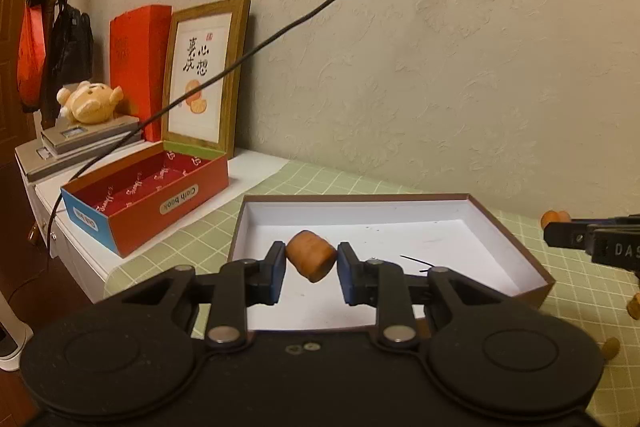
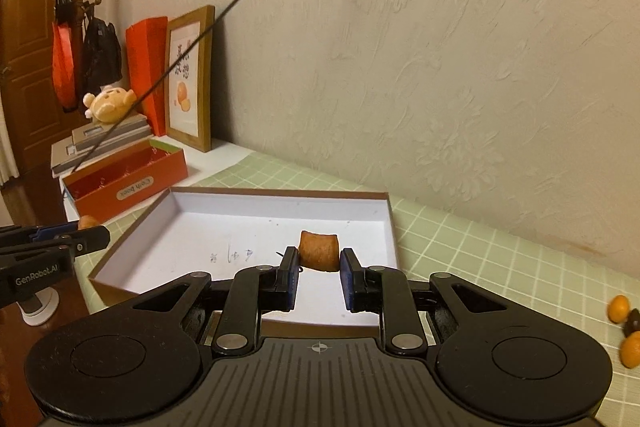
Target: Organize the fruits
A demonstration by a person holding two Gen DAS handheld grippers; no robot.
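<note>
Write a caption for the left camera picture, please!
Left tongs pinch an orange fruit piece above the white box.

matt cardboard tray (image 1: 516,251), wood-framed picture (image 1: 236,75), embossed rough wallpaper (image 1: 440,87), plush cloth bear (image 1: 90,101).

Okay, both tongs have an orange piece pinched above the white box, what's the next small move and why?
Probably lower both a little and release. The left tongs and right tongs each grip an orange piece over the white box, which looks bare of fruit, so a short drop should land them inside.
</note>
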